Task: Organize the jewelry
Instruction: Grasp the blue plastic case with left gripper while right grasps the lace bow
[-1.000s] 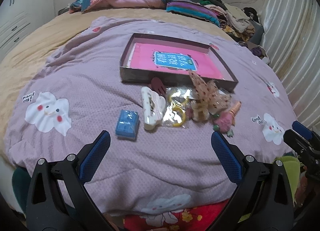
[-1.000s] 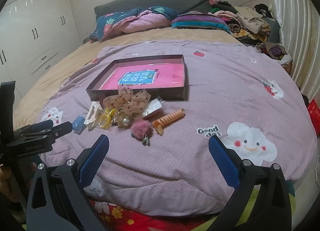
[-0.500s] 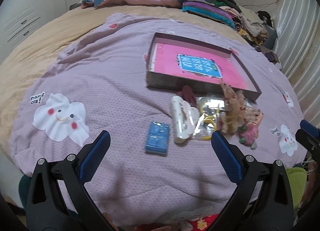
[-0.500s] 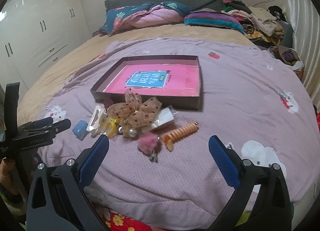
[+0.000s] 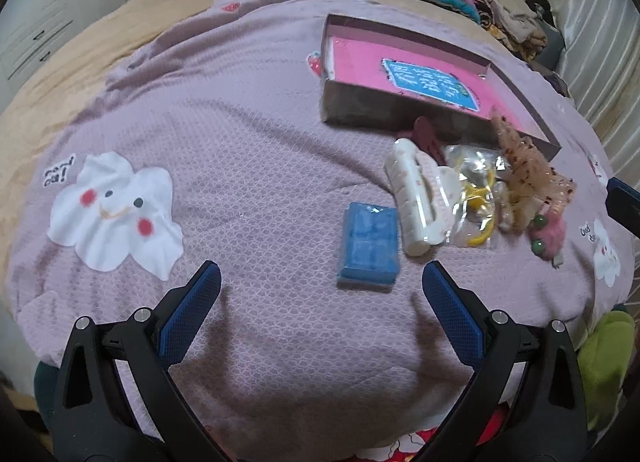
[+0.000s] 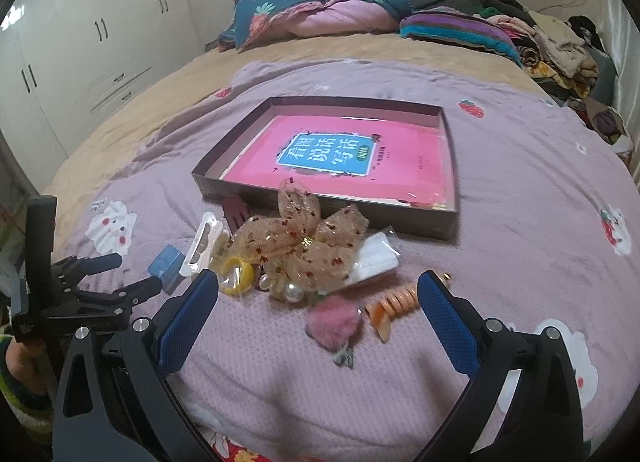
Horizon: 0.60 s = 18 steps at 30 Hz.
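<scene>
Left gripper (image 5: 320,282) jaws apart, empty, above purple quilt (image 5: 240,142), blue box (image 5: 369,248) just beyond tips. Right gripper (image 6: 318,288) jaws apart, empty, near pink pompom (image 6: 334,320) and orange coil tie (image 6: 394,304). Jewelry pile with bow (image 6: 298,240) just near side of tray (image 6: 450,218); pink book (image 6: 340,158) inside tray.

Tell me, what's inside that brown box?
The box holds a pink book with a blue label, lying flat. Whatever is under the book is covered.
</scene>
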Each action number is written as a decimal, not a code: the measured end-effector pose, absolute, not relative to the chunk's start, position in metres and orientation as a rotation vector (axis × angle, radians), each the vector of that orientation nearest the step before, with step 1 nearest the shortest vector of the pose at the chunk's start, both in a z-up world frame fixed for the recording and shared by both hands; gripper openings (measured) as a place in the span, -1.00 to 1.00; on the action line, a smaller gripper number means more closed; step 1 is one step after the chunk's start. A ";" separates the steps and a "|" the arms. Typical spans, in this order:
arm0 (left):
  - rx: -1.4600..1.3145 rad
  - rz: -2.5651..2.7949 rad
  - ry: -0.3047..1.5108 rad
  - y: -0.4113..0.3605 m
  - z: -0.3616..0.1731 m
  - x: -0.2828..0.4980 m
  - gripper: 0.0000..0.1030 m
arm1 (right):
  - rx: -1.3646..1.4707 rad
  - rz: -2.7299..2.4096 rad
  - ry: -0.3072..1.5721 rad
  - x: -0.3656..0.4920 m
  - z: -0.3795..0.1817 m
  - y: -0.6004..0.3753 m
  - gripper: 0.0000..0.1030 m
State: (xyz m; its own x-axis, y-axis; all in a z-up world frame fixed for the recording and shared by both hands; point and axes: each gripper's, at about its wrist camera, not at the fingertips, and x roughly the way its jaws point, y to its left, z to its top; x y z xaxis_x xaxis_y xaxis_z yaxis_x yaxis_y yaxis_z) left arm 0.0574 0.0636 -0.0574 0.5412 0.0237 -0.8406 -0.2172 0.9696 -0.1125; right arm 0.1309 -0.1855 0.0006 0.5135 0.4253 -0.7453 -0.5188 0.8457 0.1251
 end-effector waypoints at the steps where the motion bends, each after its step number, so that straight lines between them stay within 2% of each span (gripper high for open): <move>1: -0.211 0.141 0.988 0.064 -0.058 0.058 0.84 | -0.123 0.573 0.864 0.133 -0.001 -0.183 0.92; 6: -0.238 0.052 0.979 0.062 -0.059 0.059 0.84 | -0.139 0.580 0.892 0.146 -0.016 -0.164 0.89; 8: -0.211 0.054 0.974 0.058 -0.060 0.060 0.84 | -0.136 0.586 0.905 0.151 -0.021 -0.158 0.75; 11: -0.232 0.046 0.983 0.061 -0.064 0.062 0.80 | -0.139 0.592 0.927 0.158 -0.028 -0.148 0.69; 15: -0.230 0.050 0.993 0.063 -0.067 0.065 0.52 | -0.135 0.579 0.933 0.166 -0.034 -0.141 0.54; 18: -0.236 0.031 0.996 0.063 -0.067 0.067 0.32 | -0.126 0.576 0.937 0.171 -0.036 -0.139 0.32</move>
State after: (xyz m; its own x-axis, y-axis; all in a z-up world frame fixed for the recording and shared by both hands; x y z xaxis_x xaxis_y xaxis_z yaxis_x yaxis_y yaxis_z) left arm 0.0666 0.0633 -0.0674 0.5452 -0.0815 -0.8343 -0.1334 0.9741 -0.1823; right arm 0.1709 -0.1388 -0.0361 0.4545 0.4119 -0.7897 -0.5181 0.8435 0.1418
